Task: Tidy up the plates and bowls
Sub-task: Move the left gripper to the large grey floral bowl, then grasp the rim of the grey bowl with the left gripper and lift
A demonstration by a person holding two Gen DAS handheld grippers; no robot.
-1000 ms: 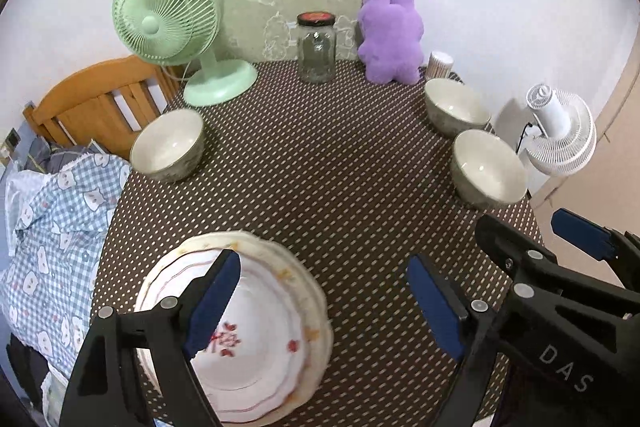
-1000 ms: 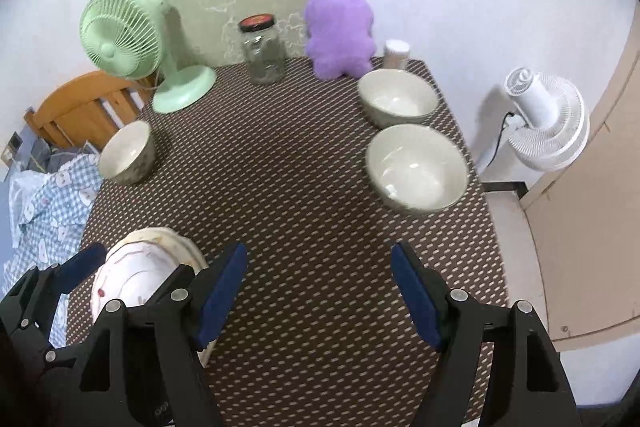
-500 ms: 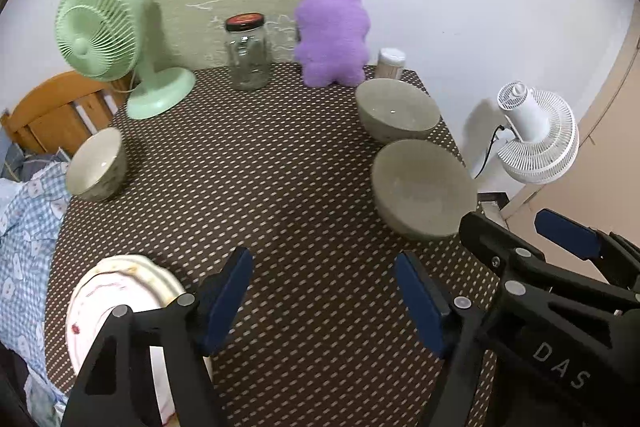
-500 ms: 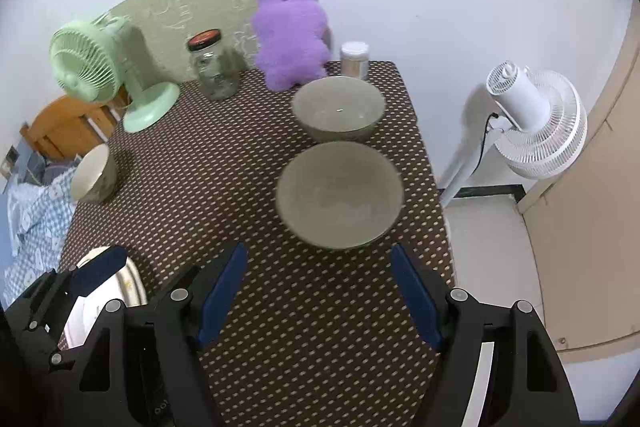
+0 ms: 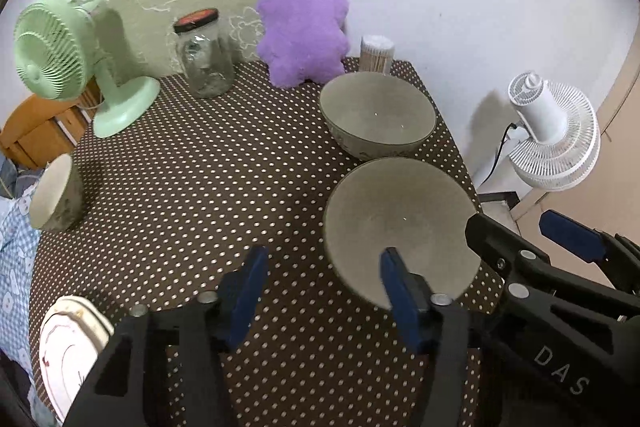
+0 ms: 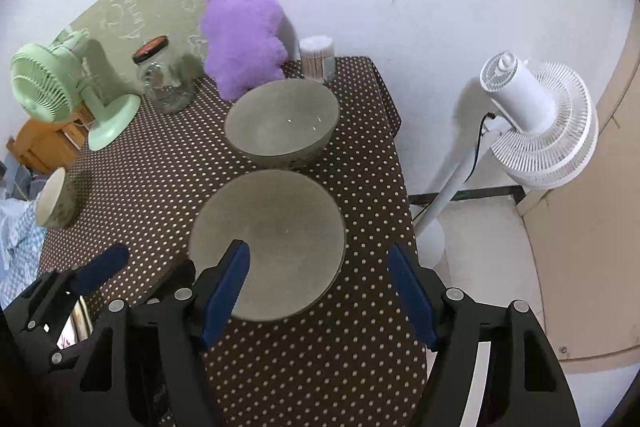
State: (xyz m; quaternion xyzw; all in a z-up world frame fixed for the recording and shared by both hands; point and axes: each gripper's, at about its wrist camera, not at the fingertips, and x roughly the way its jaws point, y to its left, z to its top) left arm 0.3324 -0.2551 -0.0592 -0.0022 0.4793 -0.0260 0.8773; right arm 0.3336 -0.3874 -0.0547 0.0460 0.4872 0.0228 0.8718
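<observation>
Two large grey-green bowls stand at the table's right edge: a near bowl and a far bowl. My left gripper hangs over the near bowl's left rim; its jaws are closing, with the rim between them in the picture and no pad pressing. My right gripper straddles the same bowl's right rim, its jaws closing slightly and apart from it. A smaller bowl sits at the left edge. The stacked plates lie at the near left.
Along the back stand a green desk fan, a glass jar, a purple plush toy and a toothpick holder. A white standing fan is off the table's right edge. A wooden chair stands at left.
Both grippers have swung right across the table, away from the plates and down toward the two right-hand bowls. The left gripper's jaws have narrowed markedly.
</observation>
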